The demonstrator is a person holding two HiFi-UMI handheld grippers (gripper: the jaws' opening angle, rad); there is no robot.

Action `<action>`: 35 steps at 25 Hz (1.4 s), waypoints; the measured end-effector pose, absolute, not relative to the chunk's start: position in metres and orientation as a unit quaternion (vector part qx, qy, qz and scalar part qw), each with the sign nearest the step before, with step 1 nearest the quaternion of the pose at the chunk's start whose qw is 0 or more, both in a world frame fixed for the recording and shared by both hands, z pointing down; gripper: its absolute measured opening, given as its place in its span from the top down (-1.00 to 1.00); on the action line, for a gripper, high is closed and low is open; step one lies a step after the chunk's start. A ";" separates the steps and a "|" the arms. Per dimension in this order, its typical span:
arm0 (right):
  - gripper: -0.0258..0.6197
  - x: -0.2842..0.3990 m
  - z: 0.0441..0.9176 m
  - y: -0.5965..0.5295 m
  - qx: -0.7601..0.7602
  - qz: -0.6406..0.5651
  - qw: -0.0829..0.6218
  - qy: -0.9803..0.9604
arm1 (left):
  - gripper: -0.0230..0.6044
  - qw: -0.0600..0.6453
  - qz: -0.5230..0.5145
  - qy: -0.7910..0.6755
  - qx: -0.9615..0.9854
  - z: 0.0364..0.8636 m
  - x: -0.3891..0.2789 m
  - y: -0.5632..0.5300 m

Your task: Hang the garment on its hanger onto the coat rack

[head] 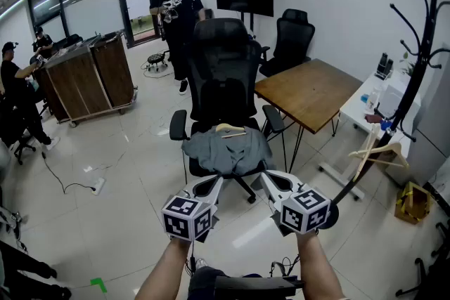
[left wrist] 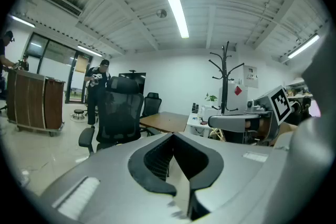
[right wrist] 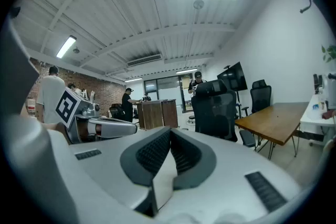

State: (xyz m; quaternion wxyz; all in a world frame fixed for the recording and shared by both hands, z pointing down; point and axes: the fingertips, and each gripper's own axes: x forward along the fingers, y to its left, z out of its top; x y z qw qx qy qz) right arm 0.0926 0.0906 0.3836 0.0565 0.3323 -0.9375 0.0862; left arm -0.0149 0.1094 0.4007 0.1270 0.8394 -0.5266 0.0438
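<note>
step: pre-grasp, nothing picked up yet. the grey garment (head: 226,151) lies draped on the seat of the black office chair (head: 223,60), with its wooden hanger (head: 230,129) poking out at the collar end near the chair back. the coat rack (head: 420,60) stands well apart at the far right, past the wooden table (head: 309,91).

left gripper (head: 216,181): jaws pressed together w/ nothing between them, held just short of the seat's front edge. right gripper (head: 267,175): same, jaws together and empty, beside the left one. both aim at the chair.

next move, as i judge it: open at least one gripper, go fwd over the garment, clamp the hanger near its hook or shoulder w/o pinching only cloth. then lift clear of the seat, carry it right around the table and hook it over a rack arm. risk: garment sliding off the hanger on the lift.

view diffs: only the head view shows the garment + hanger. in both gripper views the gripper's own body hides the seat, so just the chair back shows. the left gripper view gives the rack full height behind the table, plus the right gripper's marker cube. the right gripper view shows the left gripper and ppl at a wooden counter. head view also has a person standing (head: 177,17) behind the chair.
</note>
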 end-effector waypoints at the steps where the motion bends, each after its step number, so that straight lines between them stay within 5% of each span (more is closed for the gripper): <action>1: 0.92 0.092 0.384 0.088 0.333 0.087 0.056 -0.937 | 0.92 0.127 0.045 -0.527 0.839 0.401 -0.016 0.108; 35: 0.92 -0.008 0.450 -0.200 0.380 0.136 0.121 -0.907 | 0.92 0.184 0.066 -0.498 0.845 0.480 -0.136 -0.207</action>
